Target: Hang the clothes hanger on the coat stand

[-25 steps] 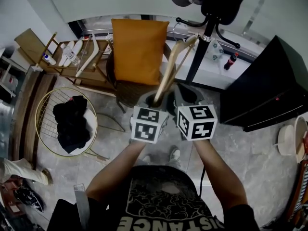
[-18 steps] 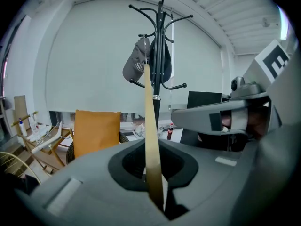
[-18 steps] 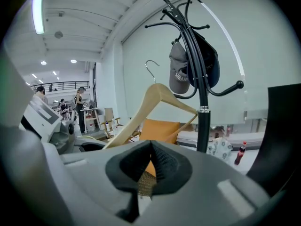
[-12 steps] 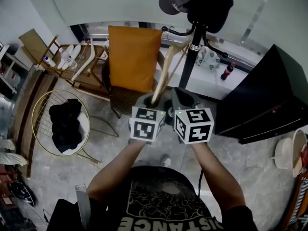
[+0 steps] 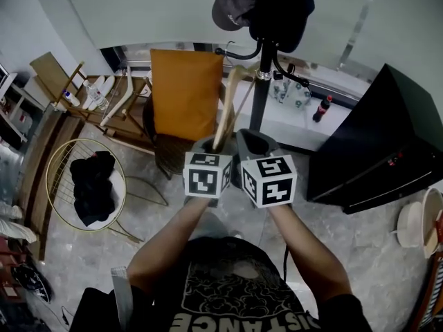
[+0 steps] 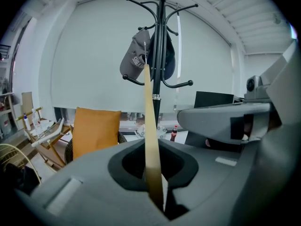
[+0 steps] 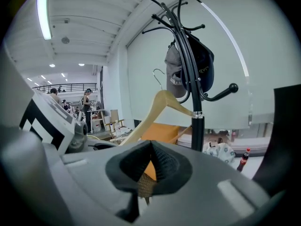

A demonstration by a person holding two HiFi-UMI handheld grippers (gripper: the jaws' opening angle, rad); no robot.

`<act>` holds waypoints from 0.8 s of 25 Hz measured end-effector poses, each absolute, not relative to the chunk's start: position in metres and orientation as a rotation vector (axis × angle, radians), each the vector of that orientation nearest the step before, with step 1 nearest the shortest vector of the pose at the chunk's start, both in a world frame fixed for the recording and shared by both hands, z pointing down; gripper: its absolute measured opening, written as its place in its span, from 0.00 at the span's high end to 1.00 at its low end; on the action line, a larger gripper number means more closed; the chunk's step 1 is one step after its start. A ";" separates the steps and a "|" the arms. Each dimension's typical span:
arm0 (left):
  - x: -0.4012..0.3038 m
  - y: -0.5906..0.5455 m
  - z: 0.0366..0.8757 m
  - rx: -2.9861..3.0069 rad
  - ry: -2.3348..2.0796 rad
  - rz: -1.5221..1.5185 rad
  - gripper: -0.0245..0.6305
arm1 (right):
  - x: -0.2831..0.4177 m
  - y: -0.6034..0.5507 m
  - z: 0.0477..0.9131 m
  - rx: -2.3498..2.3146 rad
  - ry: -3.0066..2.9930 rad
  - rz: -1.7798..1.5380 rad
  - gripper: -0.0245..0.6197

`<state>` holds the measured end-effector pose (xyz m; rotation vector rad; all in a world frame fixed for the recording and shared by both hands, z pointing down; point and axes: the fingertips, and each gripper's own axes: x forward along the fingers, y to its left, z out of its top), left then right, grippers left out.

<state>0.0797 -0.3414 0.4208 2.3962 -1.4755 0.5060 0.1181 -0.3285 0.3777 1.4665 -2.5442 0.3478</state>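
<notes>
A wooden clothes hanger [image 5: 227, 113] rises tilted from my left gripper [image 5: 216, 146], which is shut on its lower end. In the left gripper view the hanger [image 6: 150, 126] shows edge-on as a thin strip between the jaws of that gripper [image 6: 154, 166]. Its metal hook [image 7: 158, 77] hangs free, just left of the black coat stand [image 5: 260, 99] and not on any arm. My right gripper [image 5: 252, 141] is beside the left one, with its pads [image 7: 157, 161] shut on nothing. A grey cap [image 5: 231, 3] and a dark bag [image 5: 280, 5] hang on the stand.
An orange cushioned chair [image 5: 185, 92] stands left of the stand's pole. A gold wire basket [image 5: 55, 159] with black clothes and a wooden rack [image 5: 104, 92] are farther left. A black screen [image 5: 377, 144] stands at the right, a cola bottle [image 5: 319, 108] behind the stand.
Both grippers and the hanger have come closer to the coat stand. The hanger's top now sits close beside the pole, under the cap.
</notes>
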 end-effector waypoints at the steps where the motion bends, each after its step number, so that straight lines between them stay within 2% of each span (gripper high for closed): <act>1: 0.081 -0.343 0.421 2.391 -1.475 0.509 0.91 | 0.119 -0.330 0.378 1.465 -2.543 0.347 0.96; 20: 0.080 -0.406 0.448 2.360 -1.464 0.559 0.91 | 0.120 -0.391 0.394 1.503 -2.475 0.384 0.96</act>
